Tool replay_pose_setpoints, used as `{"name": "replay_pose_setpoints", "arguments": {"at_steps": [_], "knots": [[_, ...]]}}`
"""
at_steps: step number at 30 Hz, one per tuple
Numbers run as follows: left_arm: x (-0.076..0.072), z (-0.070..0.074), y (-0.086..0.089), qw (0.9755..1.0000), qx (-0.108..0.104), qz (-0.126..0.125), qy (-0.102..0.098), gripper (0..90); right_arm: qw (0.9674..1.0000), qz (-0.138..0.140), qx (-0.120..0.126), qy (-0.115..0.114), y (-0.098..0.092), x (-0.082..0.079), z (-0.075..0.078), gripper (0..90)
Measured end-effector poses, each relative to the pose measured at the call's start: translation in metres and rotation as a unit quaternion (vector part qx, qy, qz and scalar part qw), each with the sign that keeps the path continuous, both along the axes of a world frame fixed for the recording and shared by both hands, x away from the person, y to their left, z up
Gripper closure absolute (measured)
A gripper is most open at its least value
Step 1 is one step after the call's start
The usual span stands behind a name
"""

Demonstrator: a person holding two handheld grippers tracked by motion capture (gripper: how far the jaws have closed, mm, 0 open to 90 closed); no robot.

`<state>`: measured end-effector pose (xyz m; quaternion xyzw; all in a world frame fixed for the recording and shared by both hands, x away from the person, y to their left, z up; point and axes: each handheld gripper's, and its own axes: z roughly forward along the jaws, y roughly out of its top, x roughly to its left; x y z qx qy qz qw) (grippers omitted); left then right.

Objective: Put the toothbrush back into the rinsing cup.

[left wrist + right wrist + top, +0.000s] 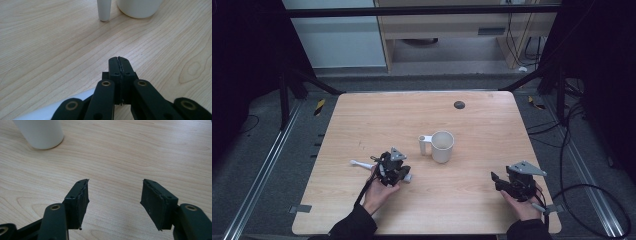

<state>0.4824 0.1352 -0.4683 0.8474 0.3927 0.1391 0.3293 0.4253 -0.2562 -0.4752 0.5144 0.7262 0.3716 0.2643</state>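
Note:
A white mug [442, 146] stands upright near the table's middle, its handle [424, 145] turned left. My left gripper [402, 170] rests low over the wood just left of and nearer than the mug. In the left gripper view its jaws [119, 61] are pressed together with nothing between them, pointing toward the mug [140, 7]. A long white utensil [361, 163] lies on the table under that gripper, and its pale edge [50, 110] passes beneath the linkage. My right gripper [496, 181] sits at the front right, aimed left. Its jaws [115, 195] stand apart over bare wood, with the mug [40, 132] farther off.
A small dark round disc [459, 105] sits in the tabletop near the far edge. The light wooden table [492, 125] is ringed by black frame struts and loose cables on the floor to the right. Both forearms come in over the front edge.

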Motion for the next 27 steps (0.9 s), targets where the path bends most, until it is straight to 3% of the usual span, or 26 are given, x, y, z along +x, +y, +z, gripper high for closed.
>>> {"name": "replay_pose_setpoints", "arguments": {"at_steps": [27], "knots": [[-0.015, -0.003, 0.005, 0.9998, 0.008, -0.016, 0.012, 89.4, 1.0, -0.001, -0.001, 0.0, 0.0, -0.001, 0.001, 38.7]]}}
